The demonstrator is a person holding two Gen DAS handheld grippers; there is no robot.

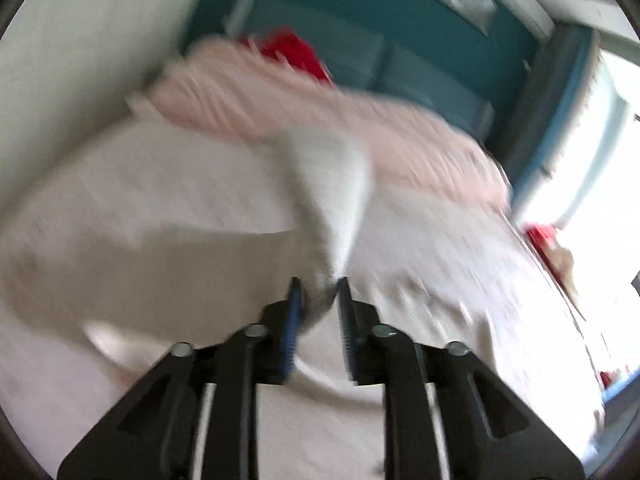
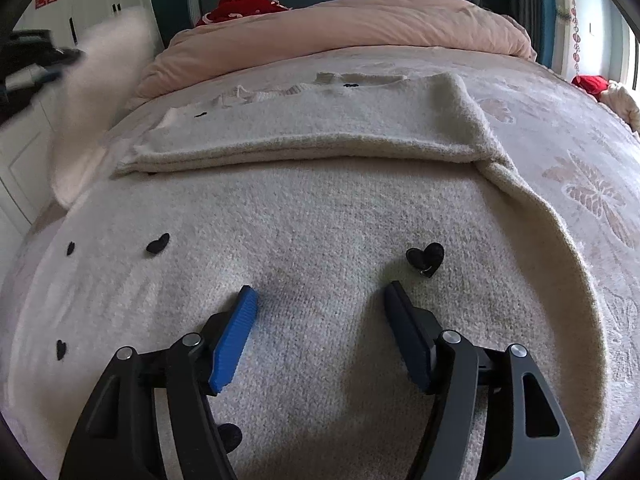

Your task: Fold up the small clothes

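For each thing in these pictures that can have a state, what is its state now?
left gripper: shut on the sleeve.
sleeve: lifted off the bed, blurred.
right gripper: open, fingers on the sweater.
sweater: spread flat, one sleeve folded across it.
pink duvet: bunched at the bed's head.

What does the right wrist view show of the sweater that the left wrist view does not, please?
Only the right wrist view shows the cream sweater spread flat on the bed with its far part folded over, the black heart patches, and the open right gripper above the knit. Only the left wrist view shows the left gripper pinching a lifted, blurred strip of white fabric. Both show the pink duvet.
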